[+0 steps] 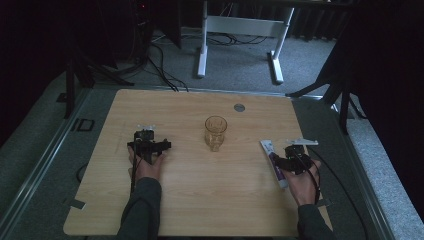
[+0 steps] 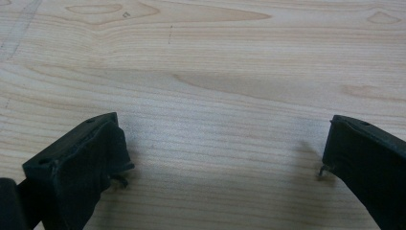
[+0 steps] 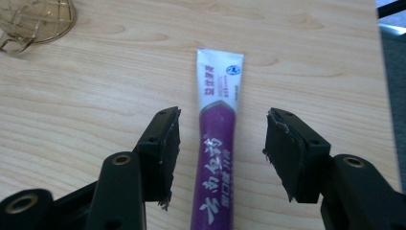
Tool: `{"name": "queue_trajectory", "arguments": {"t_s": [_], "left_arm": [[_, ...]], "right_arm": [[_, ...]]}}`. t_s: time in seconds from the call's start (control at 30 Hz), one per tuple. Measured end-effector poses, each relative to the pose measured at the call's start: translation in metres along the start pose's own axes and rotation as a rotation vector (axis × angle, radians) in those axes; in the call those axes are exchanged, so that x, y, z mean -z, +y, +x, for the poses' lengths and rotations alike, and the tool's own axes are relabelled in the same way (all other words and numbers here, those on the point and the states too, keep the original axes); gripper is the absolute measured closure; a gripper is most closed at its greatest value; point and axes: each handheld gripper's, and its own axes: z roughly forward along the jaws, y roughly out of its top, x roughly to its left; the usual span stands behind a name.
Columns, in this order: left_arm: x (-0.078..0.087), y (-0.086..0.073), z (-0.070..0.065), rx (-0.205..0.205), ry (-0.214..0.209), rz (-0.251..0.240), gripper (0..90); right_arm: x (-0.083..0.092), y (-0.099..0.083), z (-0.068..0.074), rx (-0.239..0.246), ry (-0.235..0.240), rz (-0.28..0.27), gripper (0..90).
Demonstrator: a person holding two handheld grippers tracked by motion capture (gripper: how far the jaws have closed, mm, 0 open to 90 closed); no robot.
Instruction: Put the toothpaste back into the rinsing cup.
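I hold a claw in each hand over the wooden table (image 1: 200,200). My right gripper (image 3: 220,143) stands spread wide, its two black jaws straddling a toothpaste tube (image 3: 218,143) without touching it; there is bare wood on both sides between the pads and the tube. The tube lies flat, purple along its body and white at the crimped end, which points away from me. In the high view the tube (image 1: 272,160) rests near the table's right edge, just to the left of my right gripper (image 1: 296,156), running from the far left toward me.

My left gripper (image 2: 225,153) is also released, jaws far apart, with nothing but pale wood grain between them. From above, my left gripper (image 1: 146,142) sits on the left half of the table, well apart from everything else.

Between my two hands, toward the far side, stands an amber glass cup (image 1: 215,132), upright, with a patterned wall. In the right gripper view the glass cup (image 3: 36,19) shows at the upper left corner, well clear of the tube. A small grey round disc (image 1: 239,107) is set into the tabletop beyond the glass. Nothing lies between my right jaws and the tube. Beyond the table, a white desk frame (image 1: 240,40) stands on the grey carpet, with cables on the floor beside it.
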Motion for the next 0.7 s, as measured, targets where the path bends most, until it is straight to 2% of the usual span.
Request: {"name": "queue_trajectory", "arguments": {"t_s": [0.13,0.2,0.37,0.7], "left_arm": [[0.000,0.000,0.000,0.000,0.000,0.000,0.0],[0.000,0.000,0.000,0.000,0.000,0.000,0.0],[0.000,0.000,0.000,-0.003,-0.002,0.000,0.0],[0.000,0.000,0.000,-0.003,-0.002,0.000,0.0]], "right_arm": [[0.002,0.003,0.003,0.035,-0.036,0.011,49.2],[0.003,0.005,0.003,0.025,-0.047,0.006,48.8],[0.005,0.010,0.002,-0.004,-0.044,0.028,48.0],[0.003,0.020,0.000,-0.005,-0.018,0.103,49.0]]}}
